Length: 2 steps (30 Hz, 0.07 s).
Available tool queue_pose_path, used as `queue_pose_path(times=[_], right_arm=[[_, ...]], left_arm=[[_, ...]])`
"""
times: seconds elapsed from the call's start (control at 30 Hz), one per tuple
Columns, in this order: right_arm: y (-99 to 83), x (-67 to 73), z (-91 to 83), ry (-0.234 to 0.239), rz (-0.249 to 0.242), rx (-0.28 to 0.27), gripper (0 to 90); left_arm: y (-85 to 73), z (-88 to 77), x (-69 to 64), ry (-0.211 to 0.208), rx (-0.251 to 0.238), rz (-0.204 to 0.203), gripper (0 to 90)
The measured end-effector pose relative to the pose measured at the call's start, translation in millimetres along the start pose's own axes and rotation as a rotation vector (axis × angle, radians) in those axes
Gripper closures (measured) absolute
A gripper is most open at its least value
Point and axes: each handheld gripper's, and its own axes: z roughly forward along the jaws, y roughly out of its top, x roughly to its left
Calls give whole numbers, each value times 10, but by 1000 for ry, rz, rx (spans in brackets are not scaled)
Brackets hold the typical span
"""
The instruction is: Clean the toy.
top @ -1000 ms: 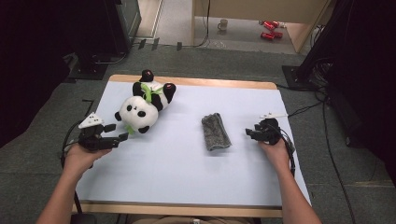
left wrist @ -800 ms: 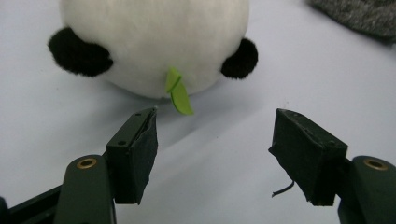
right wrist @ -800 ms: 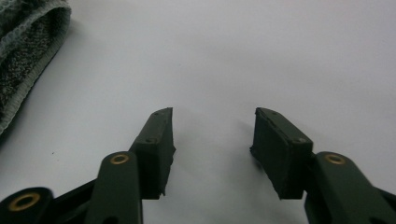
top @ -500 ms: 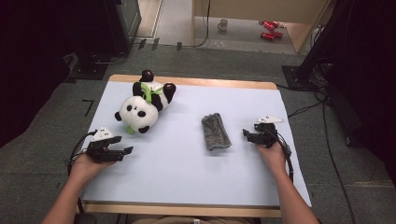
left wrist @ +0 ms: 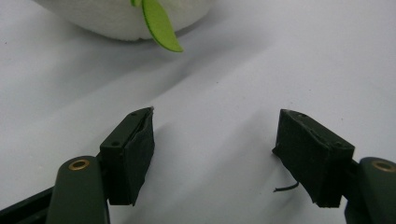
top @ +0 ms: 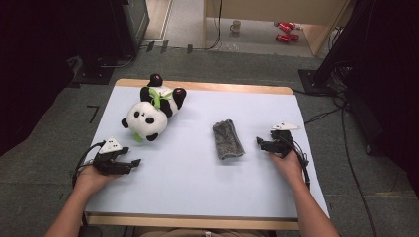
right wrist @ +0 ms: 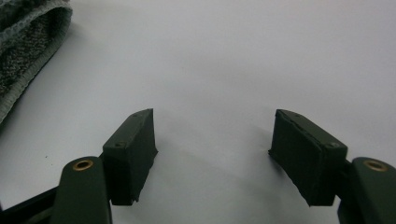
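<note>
Panda [top: 148,111] & cloth [top: 228,139] lie untouched.

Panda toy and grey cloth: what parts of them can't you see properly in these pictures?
- Panda toy: in the left gripper view the top edge cuts it off; a white bit and a green leaf show.
- Panda toy's underside: in the high view it lies against the table.
- Grey cloth: in the right gripper view the left and top edges cut it.
- Grey cloth's weave: too small in the high view.

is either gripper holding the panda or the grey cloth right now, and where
Nothing is held: the left gripper and right gripper both stand open over the bare table.
</note>
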Motion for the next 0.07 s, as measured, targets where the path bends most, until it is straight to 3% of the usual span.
queue_pose_path(times=[0.07], right_arm=[[1,1,2,-10,3,2,271]], left_arm=[[-2,3,-3,0,-2,2,277]])
